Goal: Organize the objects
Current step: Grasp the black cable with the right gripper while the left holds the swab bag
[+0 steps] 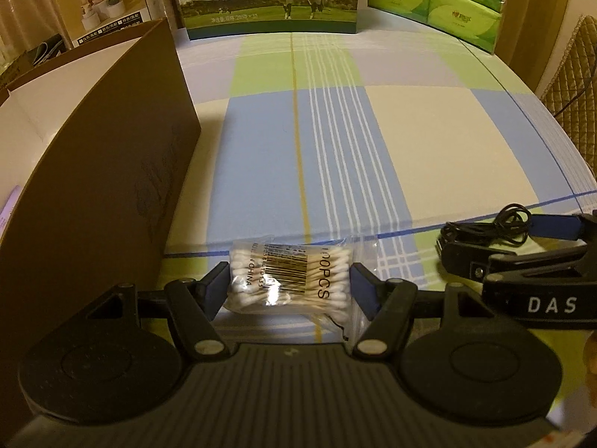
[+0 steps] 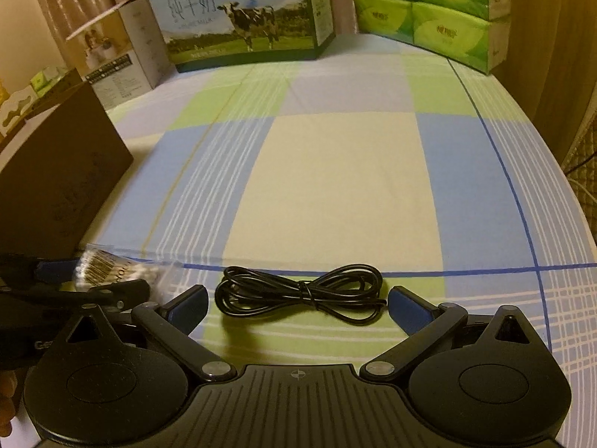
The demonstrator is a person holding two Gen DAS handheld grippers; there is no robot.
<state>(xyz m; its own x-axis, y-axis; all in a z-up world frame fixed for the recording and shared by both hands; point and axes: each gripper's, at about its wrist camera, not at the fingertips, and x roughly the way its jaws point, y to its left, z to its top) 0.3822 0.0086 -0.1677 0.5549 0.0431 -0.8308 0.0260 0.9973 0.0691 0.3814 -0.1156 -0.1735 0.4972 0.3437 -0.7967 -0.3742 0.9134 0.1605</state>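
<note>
One bag of cotton swabs (image 1: 291, 280) lay near the front edge of the checked tablecloth (image 1: 410, 130), just beside the brown box (image 1: 112, 171) at the cloth's left edge. The left gripper (image 1: 291, 280) was clenched on this bag, both blue pads pressing its sides. One coiled black cable (image 2: 302, 295) lay near the same front edge, to the right of the bag. The right gripper (image 2: 298, 298) stood released, jaws wide on either side of the coil, pads clear of it.

The left wrist view alone showed the bag's barcode label and the box's open white interior. The right wrist view alone showed the whole cable coil and its tie.

Along the far edge stood one milk carton (image 2: 242, 18), one white product box (image 2: 123, 56) and one stack of green tissue packs (image 2: 429, 7).
</note>
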